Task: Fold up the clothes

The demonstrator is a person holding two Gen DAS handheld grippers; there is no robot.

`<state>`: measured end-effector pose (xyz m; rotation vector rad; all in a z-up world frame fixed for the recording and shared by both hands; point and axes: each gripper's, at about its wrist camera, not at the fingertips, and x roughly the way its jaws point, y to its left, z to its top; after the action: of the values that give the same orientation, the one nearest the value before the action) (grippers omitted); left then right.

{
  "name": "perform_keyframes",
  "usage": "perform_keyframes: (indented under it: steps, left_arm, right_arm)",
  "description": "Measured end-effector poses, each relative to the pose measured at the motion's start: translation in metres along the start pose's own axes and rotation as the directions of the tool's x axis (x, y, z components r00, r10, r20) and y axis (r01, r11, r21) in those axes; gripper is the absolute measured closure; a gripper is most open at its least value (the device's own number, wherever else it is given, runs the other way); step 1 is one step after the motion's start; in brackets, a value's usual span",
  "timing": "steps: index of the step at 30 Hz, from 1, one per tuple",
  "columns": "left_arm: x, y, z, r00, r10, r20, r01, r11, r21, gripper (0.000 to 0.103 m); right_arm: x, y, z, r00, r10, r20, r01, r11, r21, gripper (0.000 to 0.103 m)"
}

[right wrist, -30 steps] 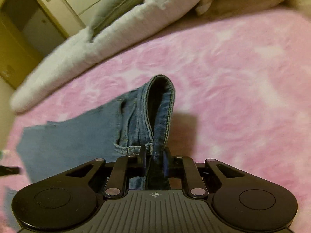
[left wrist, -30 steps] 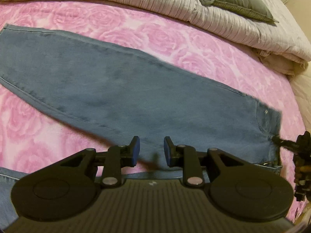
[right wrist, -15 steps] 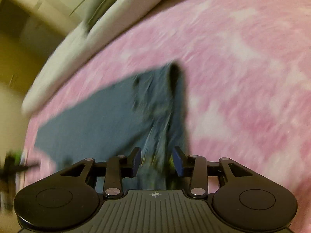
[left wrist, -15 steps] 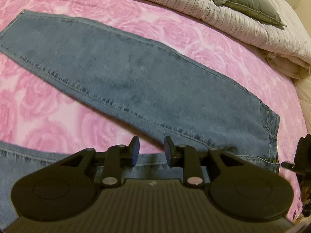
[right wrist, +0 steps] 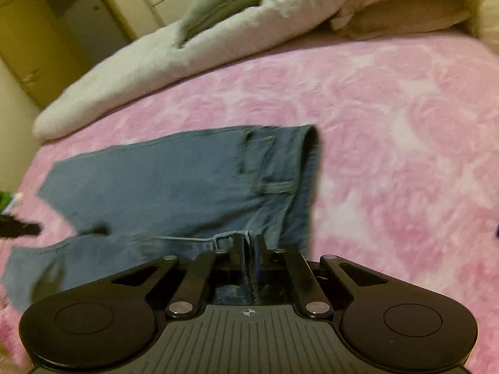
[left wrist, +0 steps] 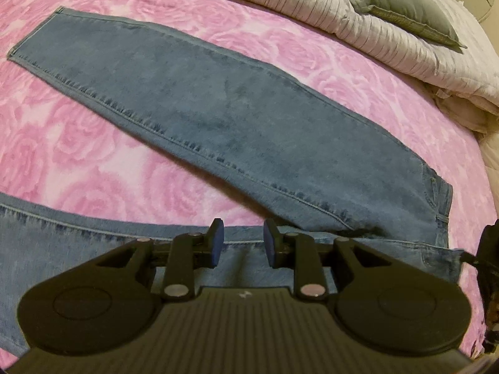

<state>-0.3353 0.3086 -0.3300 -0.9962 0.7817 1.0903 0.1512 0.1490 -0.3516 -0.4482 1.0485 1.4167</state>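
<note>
Blue jeans (left wrist: 218, 118) lie flat on the pink rose blanket (left wrist: 78, 155), legs spread apart in a V. One leg runs to the far left; the other leg (left wrist: 93, 243) passes under my left gripper (left wrist: 240, 243), which is open and holds nothing. In the right wrist view the jeans (right wrist: 174, 180) show their pocket and the waistband (right wrist: 308, 171) on the right. My right gripper (right wrist: 248, 249) is shut on the near end of the waistband, denim pinched between its pads. It shows at the edge of the left view as the right gripper (left wrist: 489, 265).
A striped duvet (left wrist: 312, 0) with a grey pillow (left wrist: 399, 3) lies along the far side of the bed. Folded beige bedding (right wrist: 405, 9) sits at the far right corner. A wardrobe (right wrist: 46, 31) stands beyond the bed. Bare pink blanket (right wrist: 405, 155) lies right of the jeans.
The right gripper let go of the raised waistband half a second ago and is now shut on it again, with the jeans lying flatter. The left gripper drew back, bringing the near leg into view.
</note>
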Motion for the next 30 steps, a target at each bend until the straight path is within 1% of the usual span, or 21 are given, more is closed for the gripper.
perform_keyframes:
  steps: [2,4,5,6,7,8,11,12,14,15,17,20,21,22,24,25,27,28,29,30]
  left_arm:
    - [0.002,0.004,-0.004,1.0,0.021,-0.012,-0.021,1.0,0.003,0.081]
    - [0.001,0.012,-0.01,0.999,0.05,-0.018,-0.051,0.999,-0.005,0.081]
    - [-0.001,0.018,-0.013,0.998,0.065,-0.017,-0.065,0.998,-0.018,0.08]
    - [-0.004,0.025,-0.015,0.997,0.079,-0.016,-0.08,0.996,-0.031,0.078]
    - [-0.007,0.034,-0.019,0.995,0.101,-0.021,-0.102,0.993,-0.062,0.078]
    - [-0.011,0.044,-0.022,0.993,0.117,-0.025,-0.119,0.989,-0.092,0.077]
    - [-0.031,0.076,-0.035,0.986,0.164,-0.019,-0.165,0.972,-0.165,0.075]
    - [-0.038,0.087,-0.04,0.983,0.183,-0.017,-0.182,0.965,-0.19,0.073]
    - [-0.052,0.112,-0.05,0.975,0.22,-0.021,-0.218,0.947,-0.236,0.072]
    - [-0.059,0.129,-0.057,0.971,0.236,-0.024,-0.234,0.934,-0.271,0.071]
    - [-0.073,0.162,-0.07,0.963,0.269,-0.03,-0.263,0.901,-0.345,0.071]
    - [-0.092,0.215,-0.089,0.942,0.334,-0.019,-0.305,0.835,-0.458,0.071]
    - [-0.098,0.232,-0.093,0.932,0.362,-0.014,-0.322,0.808,-0.494,0.071]
    - [-0.103,0.252,-0.096,0.919,0.393,-0.009,-0.337,0.776,-0.534,0.071]
    - [-0.11,0.285,-0.103,0.903,0.43,0.006,-0.335,0.712,-0.617,0.07]
    - [-0.114,0.302,-0.107,0.894,0.448,0.012,-0.331,0.678,-0.656,0.07]
    - [-0.114,0.333,-0.113,0.878,0.478,0.014,-0.327,0.622,-0.711,0.069]
    - [-0.113,0.345,-0.116,0.874,0.485,0.013,-0.322,0.601,-0.731,0.069]
    - [-0.111,0.357,-0.119,0.873,0.486,0.023,-0.307,0.588,-0.748,0.069]
    - [-0.11,0.366,-0.12,0.872,0.487,0.047,-0.284,0.583,-0.762,0.068]
  right_arm:
    - [0.033,-0.002,-0.006,0.994,-0.063,-0.085,0.065,0.998,0.017,0.099]
    - [0.042,0.002,-0.008,0.992,-0.104,-0.074,0.106,0.994,0.025,0.098]
    - [0.042,0.005,-0.006,0.99,-0.121,-0.078,0.124,0.991,0.042,0.096]
    - [0.04,0.006,-0.005,0.987,-0.132,-0.09,0.138,0.988,0.062,0.094]
    - [0.037,0.006,-0.004,0.984,-0.143,-0.102,0.152,0.985,0.083,0.088]
    - [0.027,0.005,-0.005,0.982,-0.16,-0.104,0.172,0.977,0.123,0.078]
    - [-0.003,-0.001,-0.012,0.971,-0.212,-0.109,0.233,0.94,0.25,0.063]
    - [-0.011,0.0,-0.023,0.973,-0.205,-0.109,0.229,0.925,0.302,0.062]
    - [-0.025,0.004,-0.049,0.977,-0.185,-0.106,0.212,0.888,0.408,0.056]
    - [-0.033,0.005,-0.061,0.979,-0.175,-0.104,0.203,0.865,0.458,0.055]
    - [-0.048,0.008,-0.087,0.983,-0.155,-0.097,0.182,0.811,0.556,0.052]
    - [-0.07,0.013,-0.125,0.989,-0.126,-0.083,0.148,0.711,0.688,0.051]
    - [-0.077,0.015,-0.138,0.99,-0.117,-0.077,0.136,0.672,0.728,0.05]
    - [-0.085,0.016,-0.15,0.992,-0.109,-0.071,0.124,0.632,0.765,0.05]
    - [-0.081,0.021,-0.163,0.995,-0.097,-0.032,0.082,0.577,0.813,0.048]
    - [-0.077,0.022,-0.166,0.994,-0.105,-0.012,0.069,0.562,0.824,0.048]
    - [-0.07,0.024,-0.17,0.992,-0.125,0.026,0.046,0.538,0.842,0.048]
    - [-0.067,0.025,-0.172,0.99,-0.136,0.045,0.033,0.525,0.85,0.048]
    - [-0.064,0.025,-0.173,0.988,-0.148,0.053,0.032,0.517,0.855,0.048]
    - [-0.06,0.025,-0.174,0.985,-0.161,0.058,0.032,0.51,0.86,0.048]
